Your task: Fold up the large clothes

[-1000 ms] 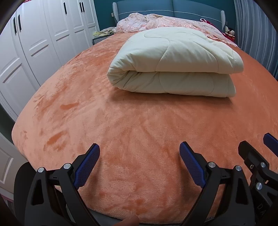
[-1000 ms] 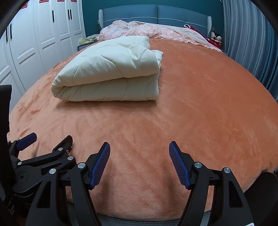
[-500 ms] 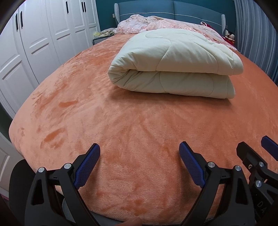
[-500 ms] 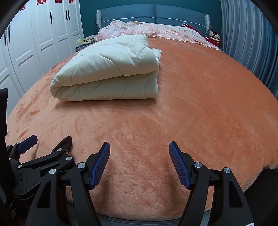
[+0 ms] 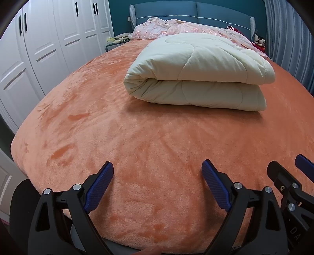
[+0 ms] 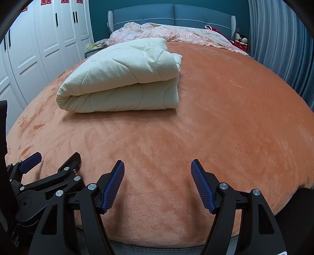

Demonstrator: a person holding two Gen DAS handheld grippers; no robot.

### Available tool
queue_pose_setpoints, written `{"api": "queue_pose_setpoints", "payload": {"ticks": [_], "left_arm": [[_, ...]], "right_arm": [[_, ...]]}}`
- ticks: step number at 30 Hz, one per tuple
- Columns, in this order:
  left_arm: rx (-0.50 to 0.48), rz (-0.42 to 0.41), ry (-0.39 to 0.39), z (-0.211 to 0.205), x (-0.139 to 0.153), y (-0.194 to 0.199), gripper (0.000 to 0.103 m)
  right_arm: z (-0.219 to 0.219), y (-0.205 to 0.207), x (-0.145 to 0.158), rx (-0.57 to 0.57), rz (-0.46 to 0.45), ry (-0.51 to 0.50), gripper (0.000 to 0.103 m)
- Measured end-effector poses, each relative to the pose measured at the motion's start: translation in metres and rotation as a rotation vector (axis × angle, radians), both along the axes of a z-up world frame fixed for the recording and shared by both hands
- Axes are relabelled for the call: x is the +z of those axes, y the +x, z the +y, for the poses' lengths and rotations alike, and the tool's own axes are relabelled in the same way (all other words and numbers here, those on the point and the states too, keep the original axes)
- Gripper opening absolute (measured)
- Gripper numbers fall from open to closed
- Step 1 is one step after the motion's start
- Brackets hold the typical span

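A cream quilted duvet (image 5: pixel 198 72) lies folded in a thick bundle on the orange bed cover (image 5: pixel 137 137), toward the far middle. It also shows in the right wrist view (image 6: pixel 121 78), left of centre. My left gripper (image 5: pixel 158 168) is open and empty above the near edge of the bed, well short of the duvet. My right gripper (image 6: pixel 158 166) is open and empty, also at the near edge, beside the left one. Each gripper shows at the edge of the other's view.
A crumpled pink floral blanket (image 5: pixel 186 25) lies at the head of the bed before a blue headboard (image 5: pixel 192 9). White wardrobes (image 5: pixel 39 49) stand along the left. Grey-blue curtains (image 6: pixel 284 39) hang on the right. Soft toys (image 6: pixel 241 39) sit by the headboard.
Both grippers have drifted back and slightly up from the bed; the duvet sits a little farther off. Jaws stay open. Nothing on the bed has moved.
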State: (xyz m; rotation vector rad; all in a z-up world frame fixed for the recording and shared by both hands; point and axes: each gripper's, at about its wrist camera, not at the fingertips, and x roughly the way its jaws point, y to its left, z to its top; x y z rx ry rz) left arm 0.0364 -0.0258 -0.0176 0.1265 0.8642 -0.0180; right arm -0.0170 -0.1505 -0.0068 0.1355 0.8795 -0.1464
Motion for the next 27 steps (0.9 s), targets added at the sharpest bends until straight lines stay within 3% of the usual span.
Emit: {"api": "queue_pose_setpoints", "payload": {"ticks": [27], "left_arm": [[0.003,-0.002,-0.006,0.0,0.0004,-0.0021,0.087]], "right_arm": [[0.0034,-0.001,-0.0007,0.0,-0.001,-0.001,0.069]]}}
